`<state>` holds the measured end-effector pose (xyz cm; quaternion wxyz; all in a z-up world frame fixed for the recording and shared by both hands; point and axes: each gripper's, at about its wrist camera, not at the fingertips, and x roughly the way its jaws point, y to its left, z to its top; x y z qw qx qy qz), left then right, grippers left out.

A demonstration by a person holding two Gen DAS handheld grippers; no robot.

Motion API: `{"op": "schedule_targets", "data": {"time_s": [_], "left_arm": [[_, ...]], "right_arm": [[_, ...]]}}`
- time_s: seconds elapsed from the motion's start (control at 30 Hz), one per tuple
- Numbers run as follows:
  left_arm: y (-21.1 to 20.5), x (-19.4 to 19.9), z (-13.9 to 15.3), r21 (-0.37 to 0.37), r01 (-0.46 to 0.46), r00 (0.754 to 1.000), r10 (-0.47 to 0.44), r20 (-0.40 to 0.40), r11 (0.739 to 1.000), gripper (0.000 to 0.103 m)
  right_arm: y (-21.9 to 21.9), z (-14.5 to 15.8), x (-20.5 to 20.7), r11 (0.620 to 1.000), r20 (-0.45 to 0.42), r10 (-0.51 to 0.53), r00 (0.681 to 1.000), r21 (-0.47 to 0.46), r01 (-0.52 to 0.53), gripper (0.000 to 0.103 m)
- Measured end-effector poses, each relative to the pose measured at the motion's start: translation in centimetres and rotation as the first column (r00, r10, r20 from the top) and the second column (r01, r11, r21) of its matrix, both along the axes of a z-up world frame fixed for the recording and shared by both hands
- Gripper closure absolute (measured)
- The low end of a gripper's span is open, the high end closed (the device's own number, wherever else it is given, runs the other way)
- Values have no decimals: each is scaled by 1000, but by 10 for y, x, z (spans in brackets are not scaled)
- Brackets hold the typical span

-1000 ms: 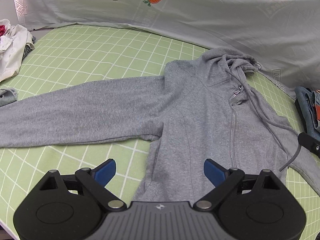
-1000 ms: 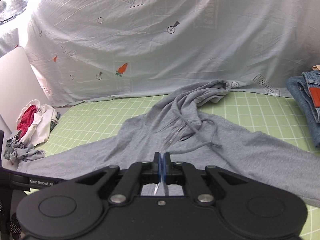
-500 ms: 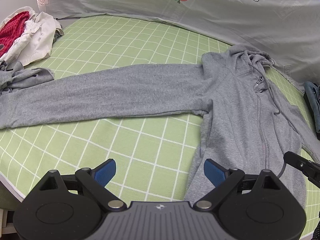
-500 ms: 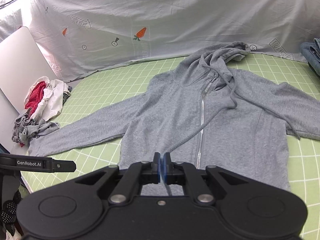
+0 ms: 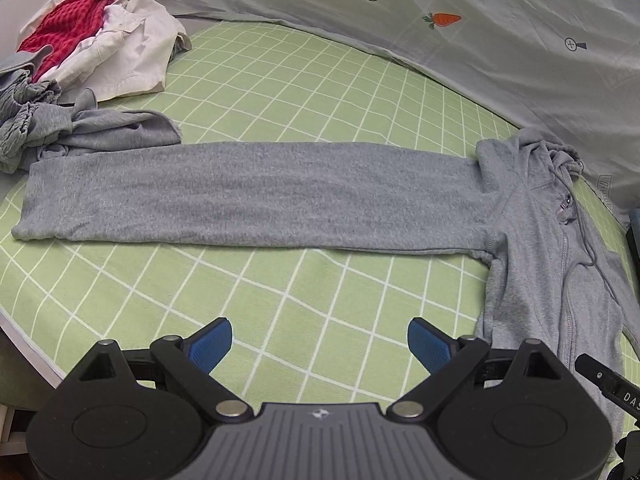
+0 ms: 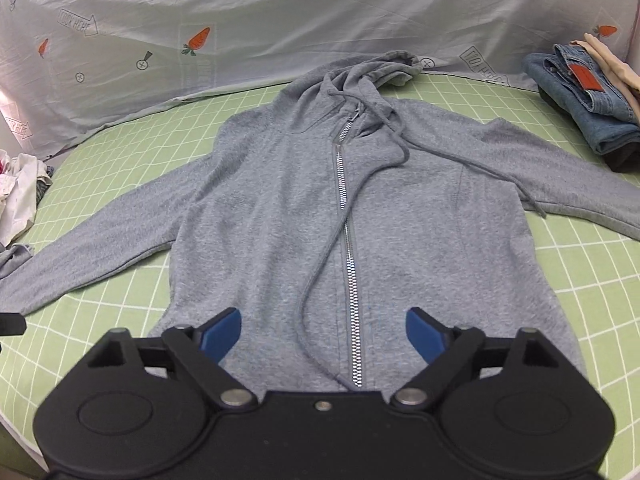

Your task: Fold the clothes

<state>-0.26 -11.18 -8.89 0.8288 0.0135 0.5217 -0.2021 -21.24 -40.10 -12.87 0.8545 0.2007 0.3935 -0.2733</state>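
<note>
A grey zip hoodie [image 6: 400, 220] lies flat, front up, on the green checked sheet [image 6: 592, 280], hood toward the back. Its zipper [image 6: 348, 248] and drawstrings run down the chest. Its long left sleeve [image 5: 248, 196] stretches straight out across the left wrist view. My left gripper [image 5: 320, 344] is open and empty above bare sheet, near the sleeve's front side. My right gripper [image 6: 322, 336] is open and empty just above the hoodie's bottom hem, astride the zipper.
A heap of red, white and grey clothes [image 5: 88, 60] lies at the far left, touching the sleeve cuff. Folded jeans [image 6: 584, 96] are stacked at the far right. A pale printed sheet [image 6: 280, 12] hangs behind. The bed edge [image 5: 24, 344] runs near left.
My right gripper has opened and pulled back to the hoodie's hem. My left gripper has swung left, off the hoodie body, toward the outstretched sleeve.
</note>
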Motion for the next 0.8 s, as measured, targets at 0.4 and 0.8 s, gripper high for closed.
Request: {"op": "schedule_targets", "data": {"time_s": [0.4, 0.8], "left_arm": [[73, 66, -9, 20, -145, 988, 143, 66, 989, 9], [132, 118, -31, 124, -284, 951, 263, 162, 951, 9]], "right_arm": [[13, -34, 16, 980, -53, -199, 979, 8, 200, 0], [22, -45, 30, 957, -82, -289, 954, -35, 287, 0]]}}
